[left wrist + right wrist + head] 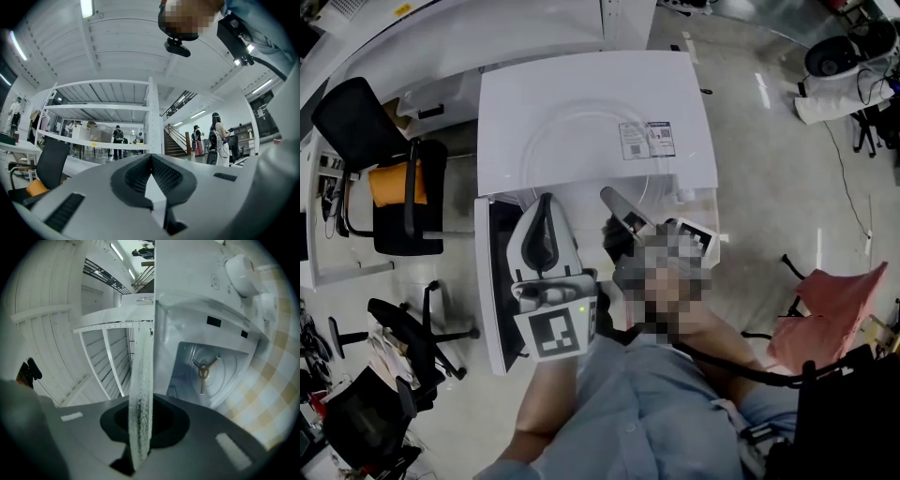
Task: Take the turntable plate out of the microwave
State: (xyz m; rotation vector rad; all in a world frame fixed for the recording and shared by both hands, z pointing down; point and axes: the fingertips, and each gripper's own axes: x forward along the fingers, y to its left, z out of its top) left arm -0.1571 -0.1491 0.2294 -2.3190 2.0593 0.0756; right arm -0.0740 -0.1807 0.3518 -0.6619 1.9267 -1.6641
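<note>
The clear glass turntable plate (pixel 586 141) hangs above the white microwave (pixel 581 84) and is seen through from above in the head view. My right gripper (pixel 614 199) is shut on its near rim. In the right gripper view the plate (pixel 143 348) stands edge-on between the jaws of the right gripper (pixel 143 404). Behind it, the open microwave cavity (pixel 225 380) shows its bare drive hub (pixel 204 371). My left gripper (pixel 546 199) is beside the right one, over the open door (pixel 492 281). In the left gripper view the left gripper (pixel 151 157) has its tips together with nothing between them.
Black office chairs (pixel 389 178) stand left of the microwave, and a red chair (pixel 830 309) is at the right. The microwave's knobs (pixel 243 268) sit beside a checked surface (pixel 276 371). Shelving (pixel 103 108), stairs and several people (pixel 218 136) are far off.
</note>
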